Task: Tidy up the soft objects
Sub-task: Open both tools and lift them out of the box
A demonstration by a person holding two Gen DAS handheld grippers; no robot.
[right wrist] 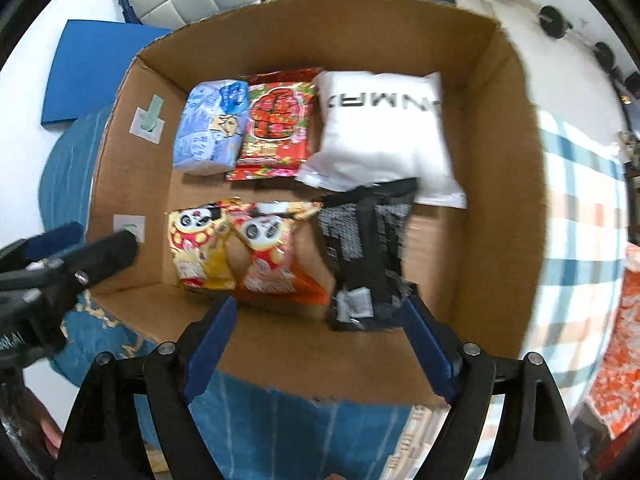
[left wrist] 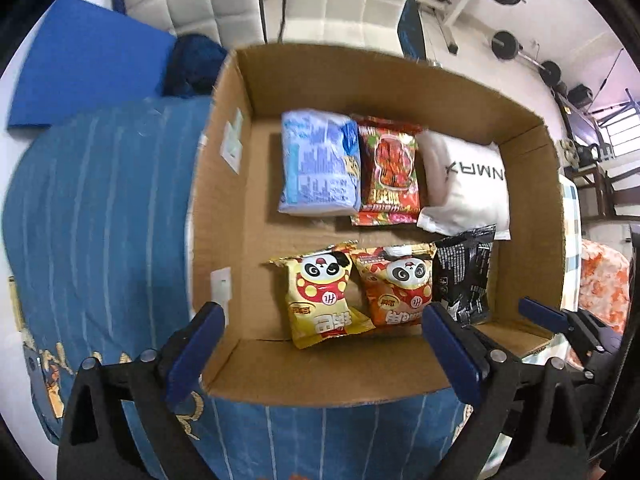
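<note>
A cardboard box holds two rows of soft packs. The back row has a light blue pack, a red pack and a white pouch. The front row has a yellow panda bag, an orange panda bag and a black pack. My left gripper is open and empty above the box's near edge. My right gripper is open and empty, just behind the black pack.
The box sits on a blue striped cloth. A blue pad lies at the far left. A checked cloth and an orange patterned fabric lie right of the box. Gym weights stand behind.
</note>
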